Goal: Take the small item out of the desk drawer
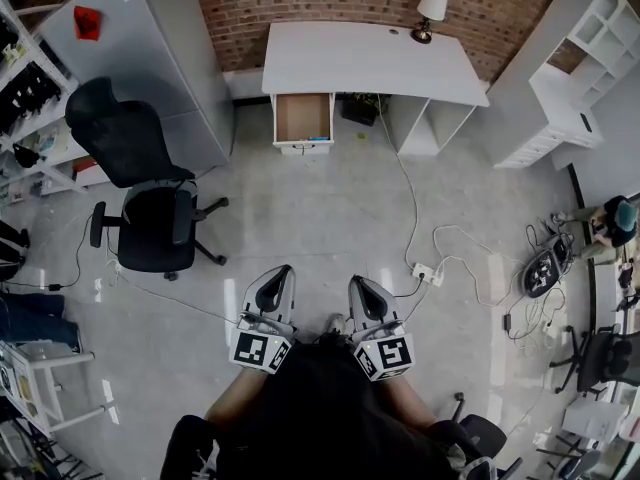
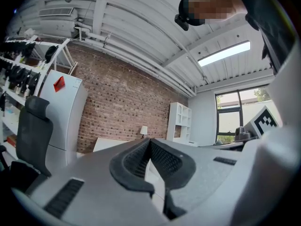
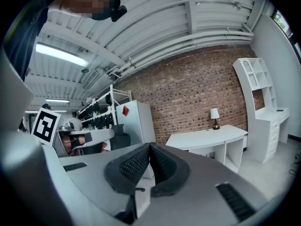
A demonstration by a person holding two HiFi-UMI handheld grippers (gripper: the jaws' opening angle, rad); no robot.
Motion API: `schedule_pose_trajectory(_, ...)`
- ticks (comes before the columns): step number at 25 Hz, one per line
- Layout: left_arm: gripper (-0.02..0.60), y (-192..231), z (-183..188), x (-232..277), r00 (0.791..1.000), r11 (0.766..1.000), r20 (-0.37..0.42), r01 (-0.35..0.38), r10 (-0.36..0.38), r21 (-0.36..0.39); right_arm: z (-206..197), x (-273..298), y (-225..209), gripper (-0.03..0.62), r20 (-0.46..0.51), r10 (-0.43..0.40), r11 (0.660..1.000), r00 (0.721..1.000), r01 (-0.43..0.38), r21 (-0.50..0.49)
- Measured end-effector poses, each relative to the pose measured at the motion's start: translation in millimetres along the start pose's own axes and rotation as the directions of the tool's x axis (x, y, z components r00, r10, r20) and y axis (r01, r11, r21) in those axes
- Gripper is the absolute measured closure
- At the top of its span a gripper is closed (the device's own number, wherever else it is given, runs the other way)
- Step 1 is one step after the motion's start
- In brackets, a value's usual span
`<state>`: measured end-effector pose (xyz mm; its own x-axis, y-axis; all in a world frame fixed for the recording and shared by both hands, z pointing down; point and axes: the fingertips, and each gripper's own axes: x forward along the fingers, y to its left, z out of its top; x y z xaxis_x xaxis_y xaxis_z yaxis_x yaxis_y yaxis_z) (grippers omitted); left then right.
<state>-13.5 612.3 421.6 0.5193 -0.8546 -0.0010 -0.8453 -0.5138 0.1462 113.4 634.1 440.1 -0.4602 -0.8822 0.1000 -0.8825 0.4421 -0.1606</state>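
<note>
while the person is standing well back from the white desk [image 1: 370,63], both tools are pointing roughly level toward it, side by side. i judge this a carry pose, since nothing is within reach yet. the left gripper [image 1: 281,271] is clenched, its jaws meeting at the tips with nothing between them. the right gripper [image 1: 356,282] is clenched the same way and is empty too. the drawer [image 1: 303,118] is sitting pulled out under the desk's left end with its brown inside facing up, so the opening step is looking done already. a small bluish item [image 1: 318,138] is lying at the drawer's front edge, likely the thing to take, but it is too tiny to tell what it is. the office chair [image 1: 150,208] is standing off to the left, clear of the path. a power strip [image 1: 425,271] and its cable are lying on the floor just right of the straight line to the drawer, which is looking like a trip risk. the walk-up is probably coming next, and the picking jaws will need spreading before reaching in.
</note>
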Motion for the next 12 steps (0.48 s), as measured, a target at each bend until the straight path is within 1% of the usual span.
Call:
schedule_pose_trajectory(8, 0.574, -27, -14, 35, 0.999, 0.999, -0.006, -0.038, 0.038, 0.011, -10, 2, -54, 0.574, -0.033, 0.053, 0.998, 0.998, -0.054, -0.023)
schedule_pose_trajectory(12, 0.574, -23, -18, 56, 0.998, 0.998, -0.02, -0.063, 0.063, 0.007, -11, 22, -75, 0.574, -0.052, 0.077, 0.997, 0.996, -0.079, -0.028)
